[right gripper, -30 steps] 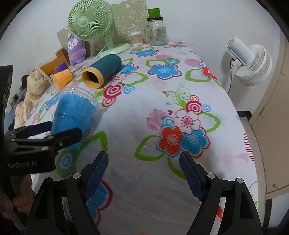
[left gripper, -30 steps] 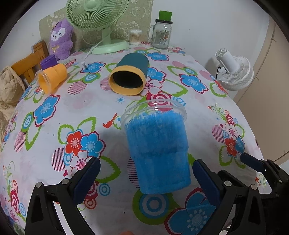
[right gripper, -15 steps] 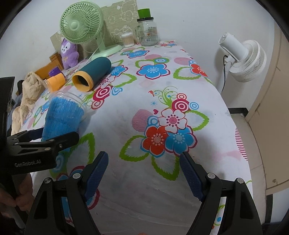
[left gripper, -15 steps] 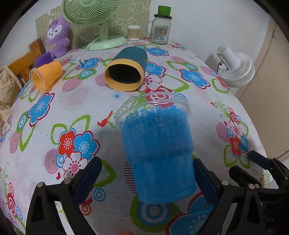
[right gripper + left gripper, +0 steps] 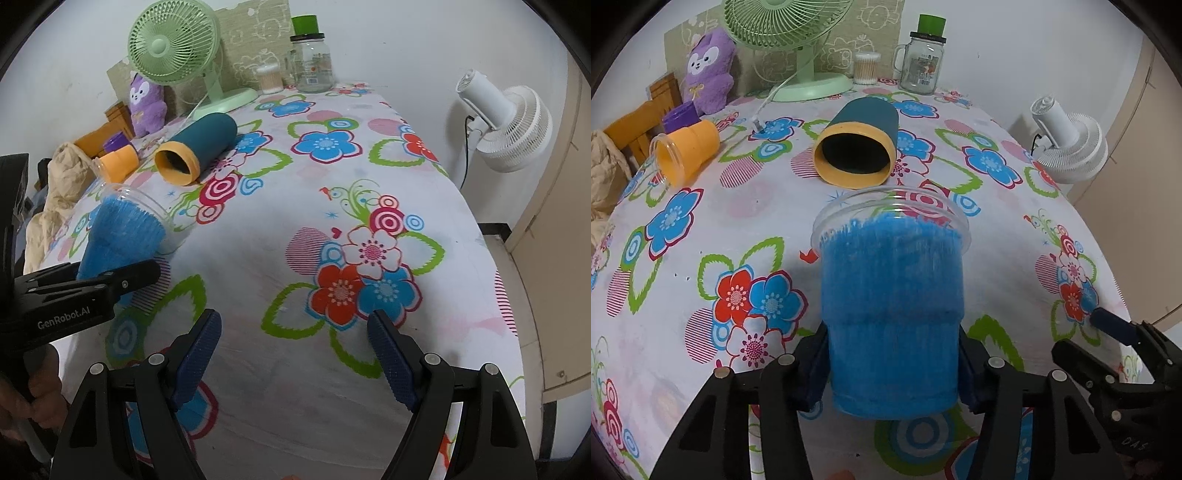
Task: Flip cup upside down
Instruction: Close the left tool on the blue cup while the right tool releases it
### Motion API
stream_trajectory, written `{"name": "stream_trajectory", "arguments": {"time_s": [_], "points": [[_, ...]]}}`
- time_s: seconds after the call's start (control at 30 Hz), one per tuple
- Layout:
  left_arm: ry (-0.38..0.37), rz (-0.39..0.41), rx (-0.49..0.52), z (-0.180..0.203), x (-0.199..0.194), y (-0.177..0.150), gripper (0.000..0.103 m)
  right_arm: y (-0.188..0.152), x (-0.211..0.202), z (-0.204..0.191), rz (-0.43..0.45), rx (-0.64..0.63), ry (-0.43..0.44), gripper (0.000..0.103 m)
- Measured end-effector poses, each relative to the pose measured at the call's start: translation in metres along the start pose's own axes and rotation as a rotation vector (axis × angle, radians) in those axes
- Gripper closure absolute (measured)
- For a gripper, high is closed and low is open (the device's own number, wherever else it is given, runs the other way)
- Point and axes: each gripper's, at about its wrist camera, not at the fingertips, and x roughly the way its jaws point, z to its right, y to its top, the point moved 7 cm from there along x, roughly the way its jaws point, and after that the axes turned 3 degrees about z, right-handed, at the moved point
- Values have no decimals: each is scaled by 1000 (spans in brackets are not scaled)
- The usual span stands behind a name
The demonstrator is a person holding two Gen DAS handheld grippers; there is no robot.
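Observation:
A clear plastic cup painted blue (image 5: 892, 310) lies on its side on the flowered tablecloth, rim pointing away from me. My left gripper (image 5: 892, 365) is shut on the blue cup near its base, one pad on each side. The cup also shows in the right wrist view (image 5: 118, 236), with the left gripper's finger (image 5: 110, 280) across it. My right gripper (image 5: 295, 354) is open and empty, over the cloth to the right of the cup.
A teal tumbler with a yellow rim (image 5: 858, 147) and an orange cup (image 5: 685, 151) lie on their sides farther back. A green fan (image 5: 790, 40), a glass jar (image 5: 921, 59) and a purple plush (image 5: 707, 70) stand at the back. A white fan (image 5: 506, 118) stands off the table's right edge.
My left gripper has moved forward around the blue cup and closed on it. The right gripper has stayed open, shifting only slightly.

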Motion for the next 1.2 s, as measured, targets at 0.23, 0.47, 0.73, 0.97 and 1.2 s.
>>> {"name": "stream_trajectory", "arguments": {"time_s": [0.23,0.47,0.73,0.97,1.2], "points": [[-2,-29,-12,-12,-12,-2,45,6,3,-13,2,-23,13,20],[51,-40,15,-38,-37,-2,45,14,7,-36,11,-60,49,20],[79,-25,8,-63,-61,5,45,20,9,-54,12,-93,65,20],[82,-20,10,-68,-68,7,44,20,11,-65,8,-112,81,20],[95,-26,7,-73,-69,7,44,18,13,-70,3,-123,90,20]]}}
